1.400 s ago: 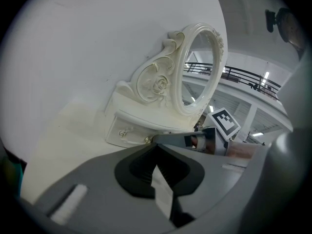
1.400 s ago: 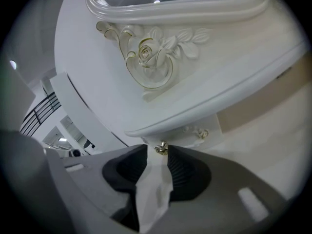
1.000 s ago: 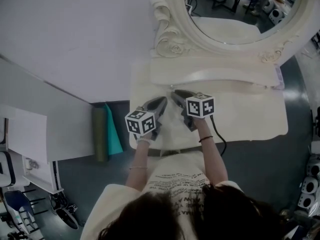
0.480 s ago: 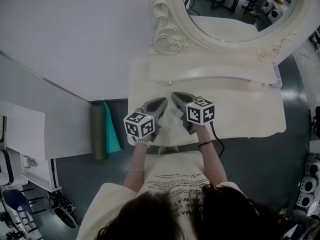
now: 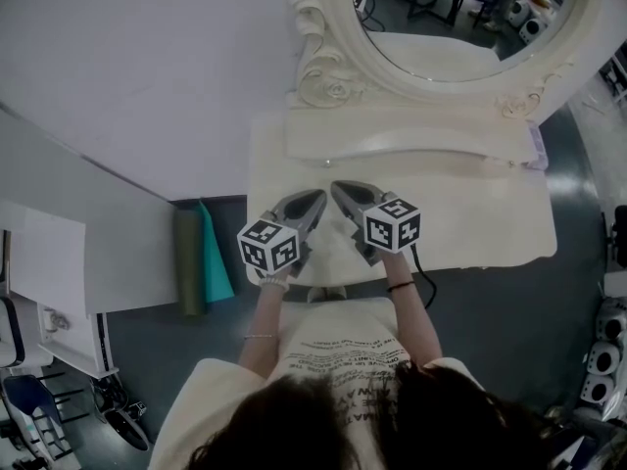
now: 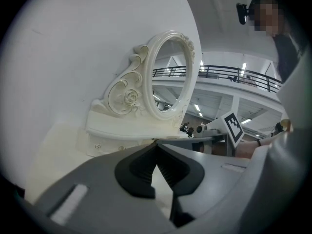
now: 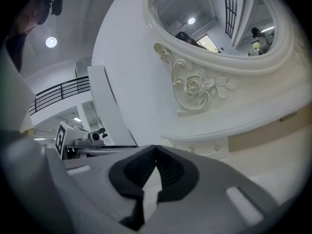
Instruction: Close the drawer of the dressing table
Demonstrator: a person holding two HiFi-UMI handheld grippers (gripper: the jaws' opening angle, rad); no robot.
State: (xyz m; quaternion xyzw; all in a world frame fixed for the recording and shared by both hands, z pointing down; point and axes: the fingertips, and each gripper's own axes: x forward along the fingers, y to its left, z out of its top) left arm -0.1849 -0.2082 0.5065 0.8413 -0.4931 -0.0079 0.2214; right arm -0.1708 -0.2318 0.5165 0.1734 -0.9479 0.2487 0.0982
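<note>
Looks steeply down, in the head view, on a cream carved wooden dressing table [image 5: 490, 213] with an oval framed mirror [image 5: 460, 27] at its back, set against a pale wall. Finds the grey left gripper [image 5: 319, 197] and the grey right gripper [image 5: 337, 187] side by side over the near middle of the tabletop, tips angled toward each other and close together, with the marker cubes nearest the person. Takes in a dark green roll [image 5: 191, 262] on the floor just beside the table's left end. Shows, in the left gripper view, black ribbed pads met at the tips with nothing between them, and beyond them small knobbed drawer fronts [image 6: 107, 144] lying flush in the low shelf under the mirror. Shows, in the right gripper view, jaws just brought together, likewise empty, aimed toward the same drawer fronts [image 7: 204, 149] well ahead.
</note>
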